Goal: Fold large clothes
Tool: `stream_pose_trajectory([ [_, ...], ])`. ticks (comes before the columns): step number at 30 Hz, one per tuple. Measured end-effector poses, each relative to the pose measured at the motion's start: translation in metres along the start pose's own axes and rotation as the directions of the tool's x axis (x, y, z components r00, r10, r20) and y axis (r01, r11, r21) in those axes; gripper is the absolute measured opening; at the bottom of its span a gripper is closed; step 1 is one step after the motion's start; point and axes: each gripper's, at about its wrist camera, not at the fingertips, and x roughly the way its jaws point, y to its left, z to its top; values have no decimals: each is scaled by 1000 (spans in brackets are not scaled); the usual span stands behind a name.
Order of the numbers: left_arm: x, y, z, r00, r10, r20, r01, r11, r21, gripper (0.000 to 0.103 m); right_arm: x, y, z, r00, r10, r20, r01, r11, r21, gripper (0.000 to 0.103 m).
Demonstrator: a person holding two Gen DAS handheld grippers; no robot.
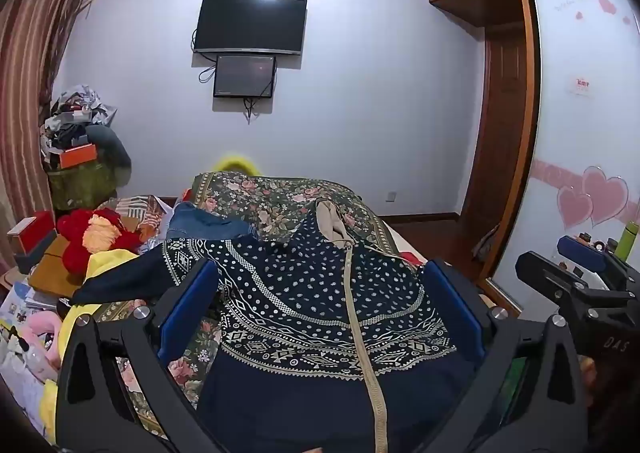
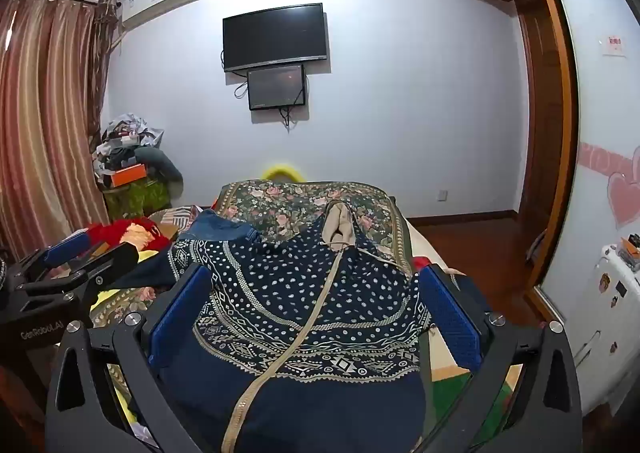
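The navy patterned jacket (image 1: 320, 313) lies spread on the bed at twelve o'clock beneath the wide-open, empty jaws of the left gripper (image 1: 320, 305) and right gripper (image 2: 316, 309).

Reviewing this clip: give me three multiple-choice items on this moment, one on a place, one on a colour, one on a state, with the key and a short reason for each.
1. Where does the jacket lie?
A. on the floral bedspread
B. on the floor
C. hung on the wardrobe door

2. What colour are the gripper pads?
A. red
B. blue
C. white

3. How do the jaws of the left gripper and right gripper stand?
A. both shut on the jacket
B. one open, one shut
C. both wide open, holding nothing

Key:
1 A, the jacket is spread over the flowered cover.
2 B, blue pads line the black fingers in both views.
3 C, in each view the fingers stand far apart, with no cloth pinched.
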Motion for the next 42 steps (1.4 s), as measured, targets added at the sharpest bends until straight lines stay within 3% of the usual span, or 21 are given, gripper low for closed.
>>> stream_pose_trajectory([
  [42, 5, 5, -3, 1000, 8, -10, -8, 1000, -17, 103, 7, -2, -4, 1000, 5, -24, -4, 999, 33, 103],
])
